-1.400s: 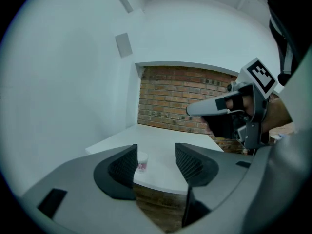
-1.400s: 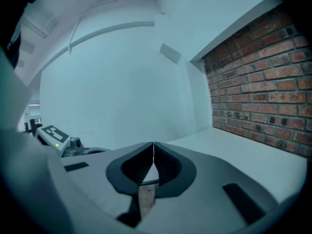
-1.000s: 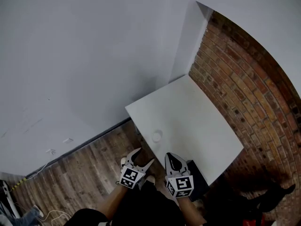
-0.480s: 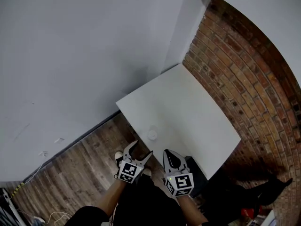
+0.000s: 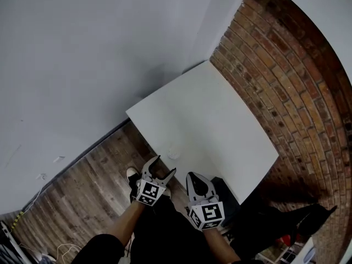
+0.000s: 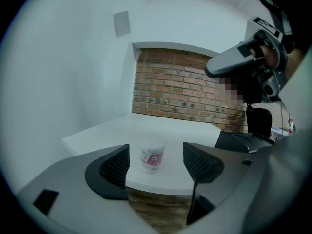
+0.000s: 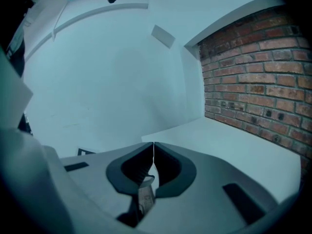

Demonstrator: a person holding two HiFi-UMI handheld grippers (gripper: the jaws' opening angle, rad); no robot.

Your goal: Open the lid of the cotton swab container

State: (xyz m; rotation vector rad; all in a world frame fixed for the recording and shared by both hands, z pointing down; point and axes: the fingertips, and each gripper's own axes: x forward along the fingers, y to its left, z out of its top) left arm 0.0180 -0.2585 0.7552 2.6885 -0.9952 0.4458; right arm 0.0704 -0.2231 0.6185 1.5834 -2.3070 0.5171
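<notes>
The cotton swab container (image 5: 173, 153), a small clear cup with a pink label and its lid on, stands near the close edge of the white table (image 5: 220, 125). In the left gripper view the container (image 6: 152, 155) sits upright on the table ahead, framed by the wide jaws but beyond their tips. My left gripper (image 5: 164, 166) is open and holds nothing. My right gripper (image 5: 192, 176) is shut with nothing in it, just right of the left one and short of the table edge. In its own view the right gripper's (image 7: 153, 149) tips meet.
A brick wall (image 5: 286, 76) runs along the table's right side, and a white wall (image 5: 82, 54) lies behind and to the left. Wooden floor (image 5: 93, 180) lies below the table's edge. A dark object (image 5: 226, 194) sits under the table by my right gripper.
Both grippers have come closer to the table's edge and the container. The left jaws have spread slightly wider. The right jaws stay shut.
</notes>
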